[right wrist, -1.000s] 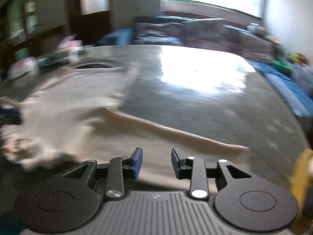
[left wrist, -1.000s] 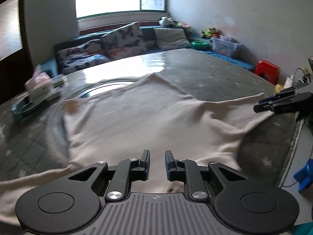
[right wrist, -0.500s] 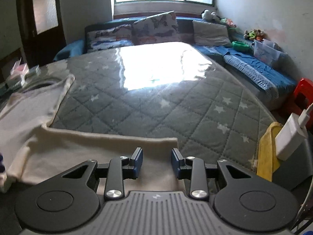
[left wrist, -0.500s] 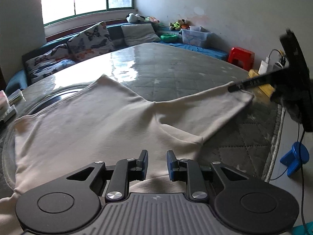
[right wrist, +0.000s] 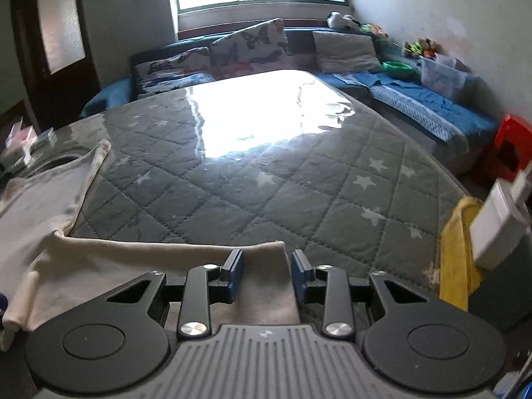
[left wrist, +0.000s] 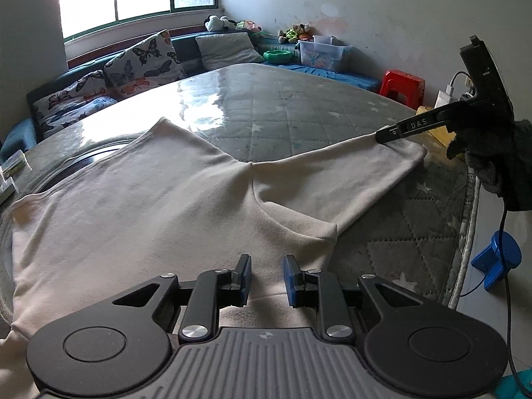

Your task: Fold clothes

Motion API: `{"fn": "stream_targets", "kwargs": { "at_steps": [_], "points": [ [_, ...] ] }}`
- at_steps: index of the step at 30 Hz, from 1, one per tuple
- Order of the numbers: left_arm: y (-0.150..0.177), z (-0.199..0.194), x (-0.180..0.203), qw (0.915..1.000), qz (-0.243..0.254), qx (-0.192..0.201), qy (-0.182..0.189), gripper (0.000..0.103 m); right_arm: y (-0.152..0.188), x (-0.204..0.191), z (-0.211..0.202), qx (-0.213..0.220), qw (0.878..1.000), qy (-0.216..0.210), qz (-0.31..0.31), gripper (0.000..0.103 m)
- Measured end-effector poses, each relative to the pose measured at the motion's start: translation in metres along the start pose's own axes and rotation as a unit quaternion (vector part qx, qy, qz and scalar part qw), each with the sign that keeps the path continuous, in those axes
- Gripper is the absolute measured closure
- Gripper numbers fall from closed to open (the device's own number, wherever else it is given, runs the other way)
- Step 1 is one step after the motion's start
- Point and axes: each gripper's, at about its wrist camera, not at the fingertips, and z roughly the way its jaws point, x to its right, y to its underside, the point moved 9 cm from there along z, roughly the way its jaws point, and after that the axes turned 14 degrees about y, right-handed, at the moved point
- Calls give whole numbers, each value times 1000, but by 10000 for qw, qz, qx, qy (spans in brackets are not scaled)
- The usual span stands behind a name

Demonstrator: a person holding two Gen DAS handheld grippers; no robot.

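**Cream shirt spread on the mattress, both claws at its near edge**

Left wrist view: Cream cotton, a shirt (left wrist: 159, 206), lies flat across the grey quilted mattress (left wrist: 299, 113), its body filling the left and middle and one sleeve (left wrist: 335, 179) stretched out to the right. Your left gripper (left wrist: 266, 279) sits low over the shirt's near hem. Its jaws stand a narrow gap apart with cloth showing beneath and between them; the pads do not appear to press on the fabric, though the contact point is partly hidden by the gripper body. Your right gripper (left wrist: 387, 134) comes in from the right edge, its dark finger marked with letters, tip touching the sleeve end. A gloved hand (left wrist: 488, 153) holds it. From here you cannot tell its jaw gap. Behind: butterfly cushions (left wrist: 143, 63), a red stool (left wrist: 402, 86), a clear storage box (left wrist: 322, 53).

Right wrist view: Your right gripper (right wrist: 267, 276) hangs over the sleeve end (right wrist: 262, 266), which lies between the blue pads (right wrist: 234, 274). The jaws are closing, yet daylight shows either side of the cloth, so nothing is clamped. The rest of the shirt (right wrist: 43, 206) trails to the left. A yellow cloth (right wrist: 455, 249) sits at the mattress edge on the right, a white charger block (right wrist: 495, 222) just beside it.
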Motion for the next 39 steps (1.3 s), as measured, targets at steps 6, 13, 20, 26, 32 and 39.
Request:
{"fn": "stream_targets", "kwargs": {
  "at_steps": [6,13,20,26,32,39],
  "points": [
    [1,0,2,10000,63,-6,-7,79,-31,-16,0,459,9968,240,-604,97],
    [2,0,3,9999,120,0,2,78,-53,-32,27,546,9911,568,-1070,97],
    [2,0,3,9999,155,-12,2,77,-44,-25,29,494,9937,591,-816,88],
    [0,-1,3,9999,138,5,-26,76,-27,-8,4,403,9974,404,-448,62],
    [-1,-5,3,9998,153,38,-86,75,-9,2,10,113,9995,288,-25,65],
    [4,-5,3,9997,217,-33,-111,75,-11,8,15,204,9983,548,32,94]
  ]
}}
